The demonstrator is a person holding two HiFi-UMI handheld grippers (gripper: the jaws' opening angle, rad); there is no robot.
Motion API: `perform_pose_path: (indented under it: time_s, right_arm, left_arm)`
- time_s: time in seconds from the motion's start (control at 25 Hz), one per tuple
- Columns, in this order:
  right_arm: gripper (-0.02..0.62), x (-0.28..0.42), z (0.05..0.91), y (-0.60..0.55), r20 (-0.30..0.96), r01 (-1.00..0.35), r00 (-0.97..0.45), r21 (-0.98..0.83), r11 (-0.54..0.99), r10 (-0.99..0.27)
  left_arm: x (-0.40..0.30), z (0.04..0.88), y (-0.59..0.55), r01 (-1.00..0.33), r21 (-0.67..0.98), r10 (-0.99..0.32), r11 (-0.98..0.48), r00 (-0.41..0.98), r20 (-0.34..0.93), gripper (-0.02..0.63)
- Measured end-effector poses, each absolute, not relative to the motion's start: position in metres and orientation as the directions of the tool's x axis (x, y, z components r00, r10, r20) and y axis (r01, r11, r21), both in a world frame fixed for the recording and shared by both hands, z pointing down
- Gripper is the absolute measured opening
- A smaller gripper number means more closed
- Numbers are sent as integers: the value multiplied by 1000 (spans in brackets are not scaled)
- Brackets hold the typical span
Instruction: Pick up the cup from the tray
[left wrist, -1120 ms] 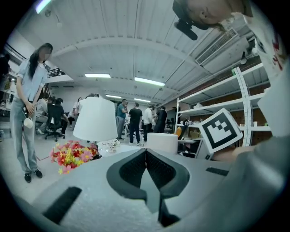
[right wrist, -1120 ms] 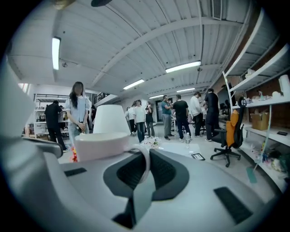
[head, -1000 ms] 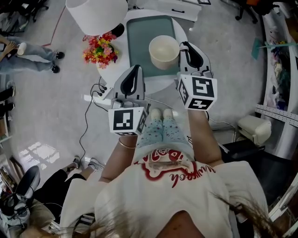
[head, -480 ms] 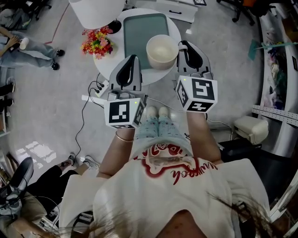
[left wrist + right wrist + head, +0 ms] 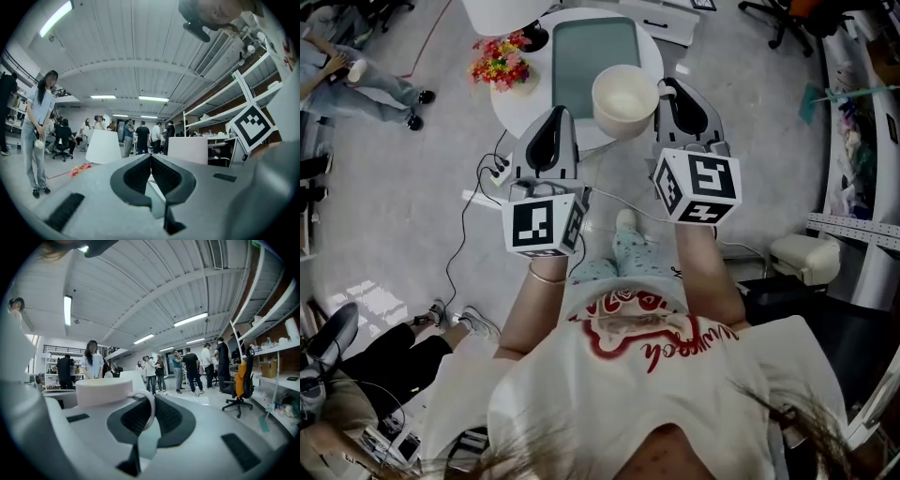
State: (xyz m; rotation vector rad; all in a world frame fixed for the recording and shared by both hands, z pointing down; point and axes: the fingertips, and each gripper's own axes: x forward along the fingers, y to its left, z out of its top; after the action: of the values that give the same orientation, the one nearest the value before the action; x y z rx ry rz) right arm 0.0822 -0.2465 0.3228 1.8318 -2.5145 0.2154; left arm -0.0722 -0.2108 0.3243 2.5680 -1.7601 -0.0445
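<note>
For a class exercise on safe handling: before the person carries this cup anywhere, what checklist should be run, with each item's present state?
1. Right claw shut on the cup handle: ok.
2. Cup upright: ok.
3. Cup empty, nothing to spill: ok.
4. Cup clear of the tray: cannot tell; no view shows its base.
5. Left claw shut, empty, apart from the cup: ok.
6. Flowers well to the side of the cup: ok.

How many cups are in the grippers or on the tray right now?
1. The cup is held by its handle in the right gripper. None sits on the tray, and the left gripper, shut, holds none.
</note>
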Motion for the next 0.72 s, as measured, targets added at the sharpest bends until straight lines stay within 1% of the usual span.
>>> perform_pose_path:
  time_s: [0.44,0.72]
  right_arm:
    - [37,67,313,-112,100,-966,-243,-115,232,-965]
    - [38,65,290,-67,78,-967,-237,-116,227,-968]
  left_arm:
    - [-90,312,-86,-904,23,-904,-426,426,-23,14]
    - [-92,299,-40,-902,26,-902,-431,431,-24,14]
